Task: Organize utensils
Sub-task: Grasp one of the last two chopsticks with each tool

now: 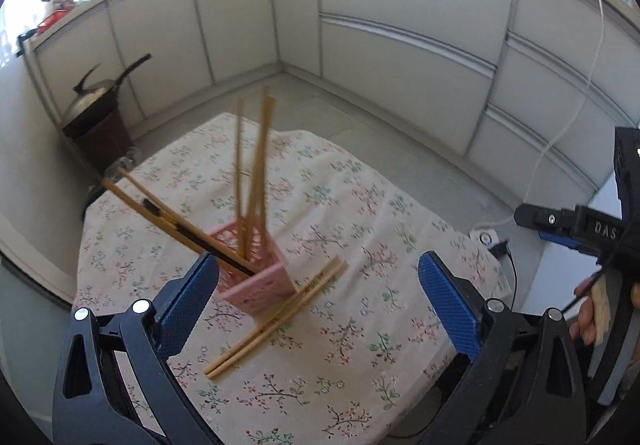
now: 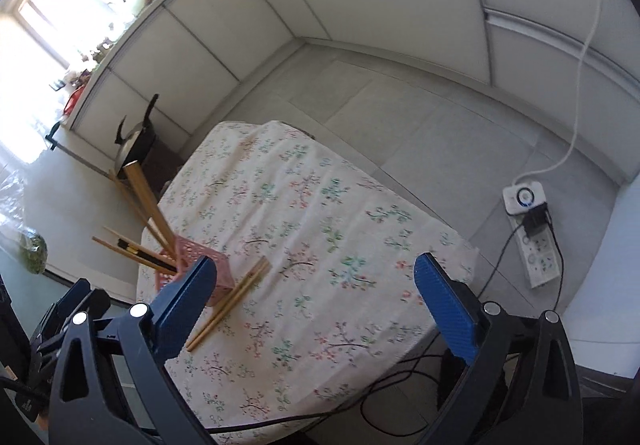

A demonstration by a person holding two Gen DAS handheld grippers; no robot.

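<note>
Most of the sorting appears to be done. A pink lattice holder (image 1: 256,281) is stood on the table with the floral cloth (image 1: 360,325), near its left edge, and several chopsticks are already lodged in it: some wooden ones (image 1: 256,173) are propped nearly upright, and a further group with a dark one among them (image 1: 176,221) is leaned out steeply to the left over the table edge. One pair of wooden chopsticks (image 1: 276,321) is left lying flat on the cloth, just beside the holder on its right and apparently touching its base (the contact cannot be made out for certain). That pair is judged to be what remains; no other loose utensil is seen on the cloth.

Neither tool is loaded. The left gripper (image 1: 320,305) is held above the holder and the loose pair with its blue pads spread wide and nothing between them. The right gripper (image 2: 316,305) is likewise held fully apart and empty over the cloth, with the loose pair near its left finger.
</note>
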